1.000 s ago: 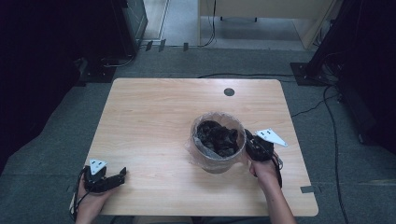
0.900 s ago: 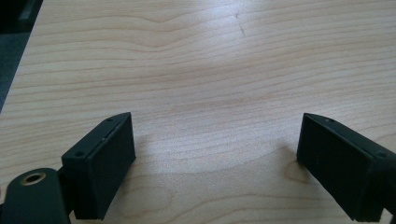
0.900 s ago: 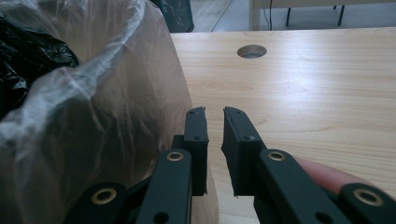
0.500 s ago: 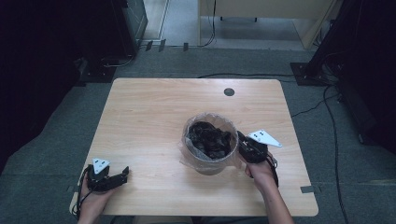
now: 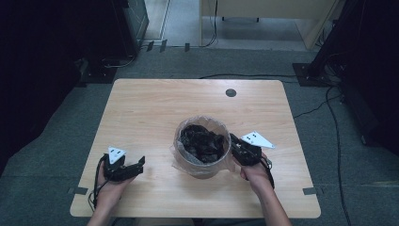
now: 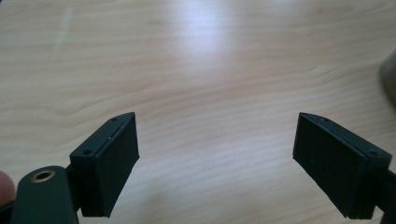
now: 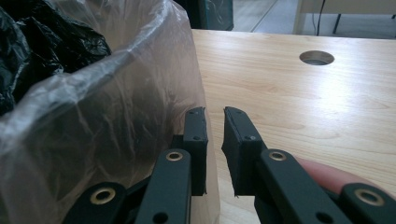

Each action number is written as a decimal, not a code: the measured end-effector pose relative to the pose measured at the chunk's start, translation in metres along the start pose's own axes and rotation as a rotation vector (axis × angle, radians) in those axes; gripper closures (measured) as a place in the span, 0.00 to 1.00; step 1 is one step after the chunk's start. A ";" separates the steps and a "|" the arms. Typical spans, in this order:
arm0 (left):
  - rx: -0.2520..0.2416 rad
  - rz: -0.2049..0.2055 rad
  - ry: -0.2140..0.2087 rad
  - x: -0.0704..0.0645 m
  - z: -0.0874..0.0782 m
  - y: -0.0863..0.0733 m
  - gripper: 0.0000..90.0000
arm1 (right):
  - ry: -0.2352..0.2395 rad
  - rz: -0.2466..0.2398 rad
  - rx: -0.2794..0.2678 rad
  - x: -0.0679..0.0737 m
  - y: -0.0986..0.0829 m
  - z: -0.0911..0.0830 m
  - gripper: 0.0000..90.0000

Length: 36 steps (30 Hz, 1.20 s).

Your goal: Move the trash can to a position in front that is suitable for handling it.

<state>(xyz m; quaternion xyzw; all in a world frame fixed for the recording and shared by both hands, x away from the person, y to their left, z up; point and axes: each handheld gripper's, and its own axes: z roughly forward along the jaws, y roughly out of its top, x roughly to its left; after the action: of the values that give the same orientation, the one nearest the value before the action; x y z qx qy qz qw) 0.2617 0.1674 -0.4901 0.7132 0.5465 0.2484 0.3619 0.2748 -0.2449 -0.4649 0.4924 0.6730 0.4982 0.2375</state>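
thin clear liner (image 7: 116, 107) on bin (image 5: 203, 162) is pinched by nearly closed right gripper (image 7: 215, 122); flimsy, slippery, best gripped at rim. left gripper (image 6: 217, 154) held wide open, empty.

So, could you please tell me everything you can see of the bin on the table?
The bin is a small round tub, upright near the table's middle. A clear, crinkled plastic liner is draped over its rim and down its outside. Crumpled black plastic fills the inside. The right gripper is at its right side, one finger against the liner, the fingers nearly closed; whether they pinch the film, I cannot tell.
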 end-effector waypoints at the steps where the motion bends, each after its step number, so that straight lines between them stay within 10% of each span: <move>1: -0.006 -0.001 -0.010 -0.005 0.002 0.003 0.16 | 0.004 -0.003 0.000 0.001 0.000 0.000 0.89; 10: -0.047 0.033 -0.066 -0.052 0.018 0.027 0.16 | 0.049 -0.014 0.002 0.016 -0.003 0.001 0.89; 21: -0.049 0.063 -0.079 -0.070 0.014 0.027 0.25 | 0.074 -0.017 0.002 0.027 -0.005 0.002 0.86; 29: -0.043 0.069 -0.088 -0.075 0.012 0.023 0.26 | 0.012 0.047 -0.004 0.017 -0.003 -0.010 0.64; 36: -0.038 0.087 -0.114 -0.082 0.006 0.017 0.26 | -0.132 0.108 0.035 -0.005 -0.024 -0.046 0.52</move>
<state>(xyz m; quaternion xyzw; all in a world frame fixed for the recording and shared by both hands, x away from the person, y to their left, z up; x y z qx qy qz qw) 0.2536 0.0844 -0.4773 0.7422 0.4888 0.2333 0.3947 0.2300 -0.2701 -0.4693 0.5638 0.6371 0.4648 0.2454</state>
